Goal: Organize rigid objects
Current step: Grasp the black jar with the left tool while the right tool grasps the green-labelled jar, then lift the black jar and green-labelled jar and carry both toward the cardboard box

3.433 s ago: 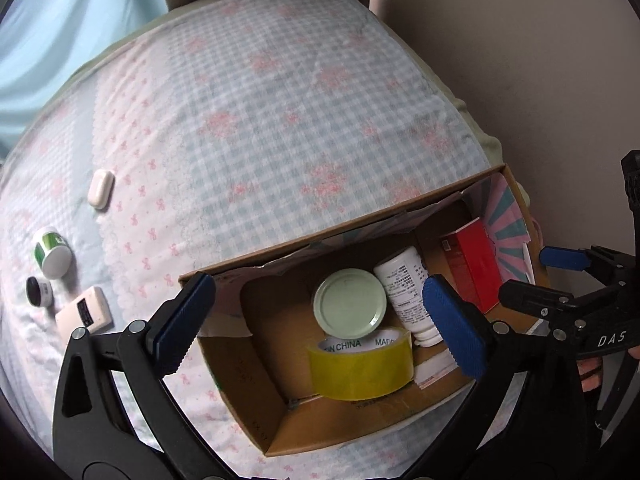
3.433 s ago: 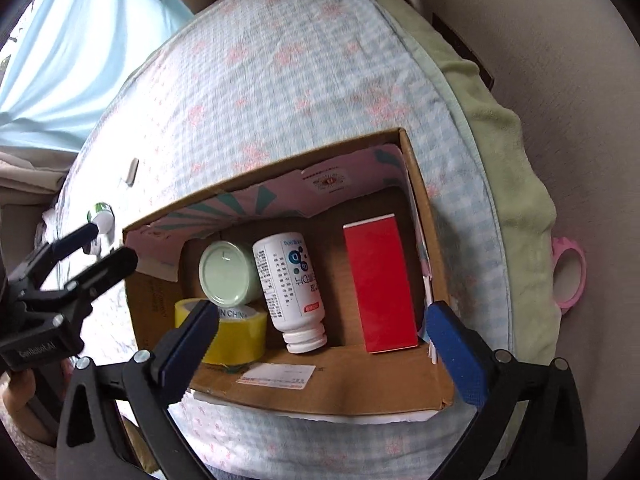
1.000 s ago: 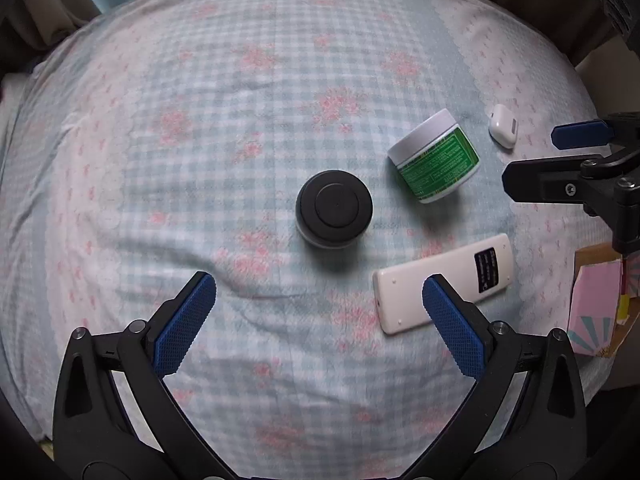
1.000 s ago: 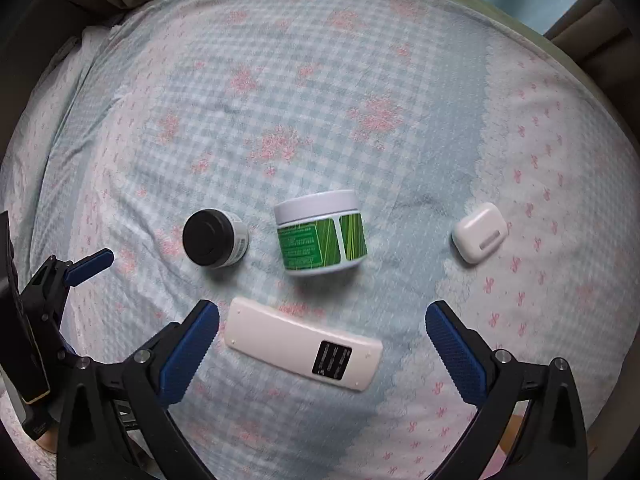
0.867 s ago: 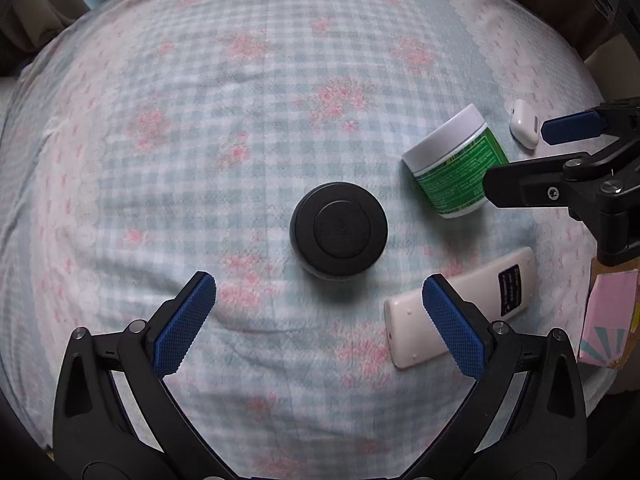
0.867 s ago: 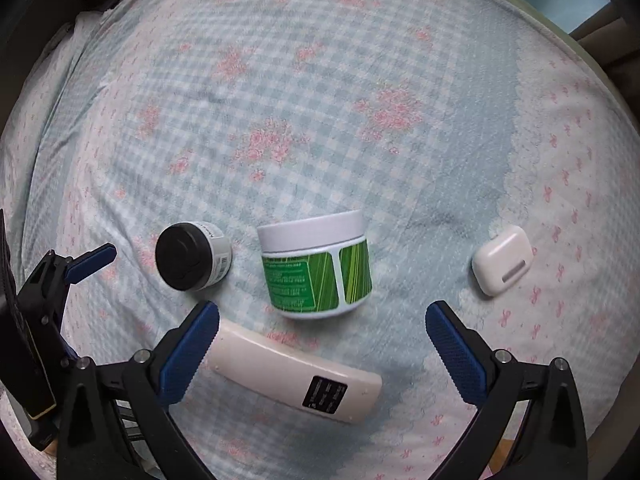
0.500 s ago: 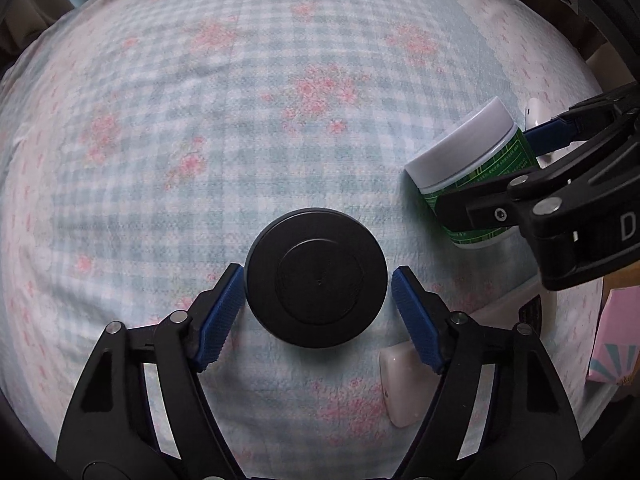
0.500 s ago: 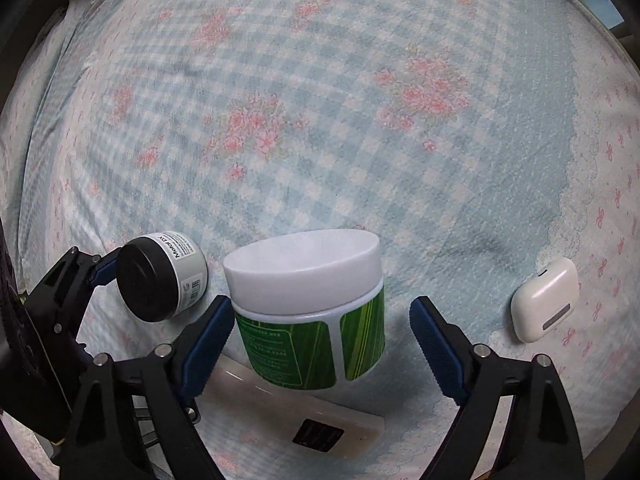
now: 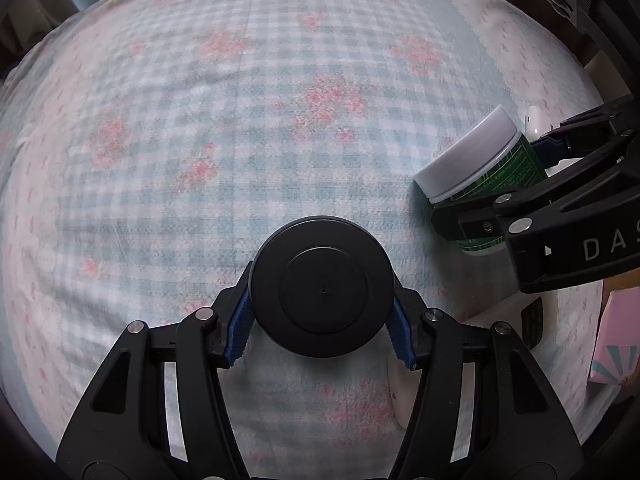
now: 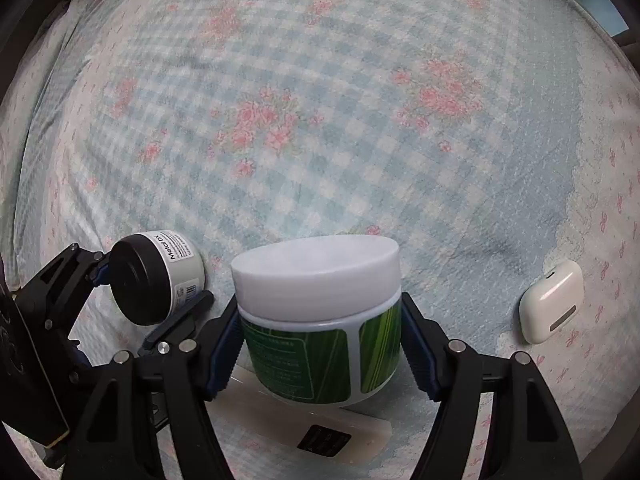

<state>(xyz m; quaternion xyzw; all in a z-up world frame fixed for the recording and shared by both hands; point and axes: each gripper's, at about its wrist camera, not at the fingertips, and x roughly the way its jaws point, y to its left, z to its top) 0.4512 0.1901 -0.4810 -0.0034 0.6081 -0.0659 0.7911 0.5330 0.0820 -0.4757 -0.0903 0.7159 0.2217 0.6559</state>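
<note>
My left gripper (image 9: pixel 320 332) is shut on a small black-lidded jar (image 9: pixel 322 297); the blue pads press both sides of it. The same jar (image 10: pixel 154 280) shows white-bodied in the right wrist view, with the left gripper (image 10: pixel 116 292) around it. My right gripper (image 10: pixel 320 354) is shut on a green-labelled jar with a white lid (image 10: pixel 320 320), which stands on the checked bedspread. That jar (image 9: pixel 476 164) and the right gripper (image 9: pixel 500 184) also show at the right of the left wrist view.
A white remote (image 10: pixel 308 436) lies just under the green jar; it also shows in the left wrist view (image 9: pixel 400 392). A white earbud case (image 10: pixel 554 306) lies to the right. A pink box corner (image 9: pixel 616 340) shows at the far right edge.
Both grippers have dropped closer to the bed and closed: the left on the black-lidded jar, the right on the green jar. Earlier, both hovered open over the cardboard box.
</note>
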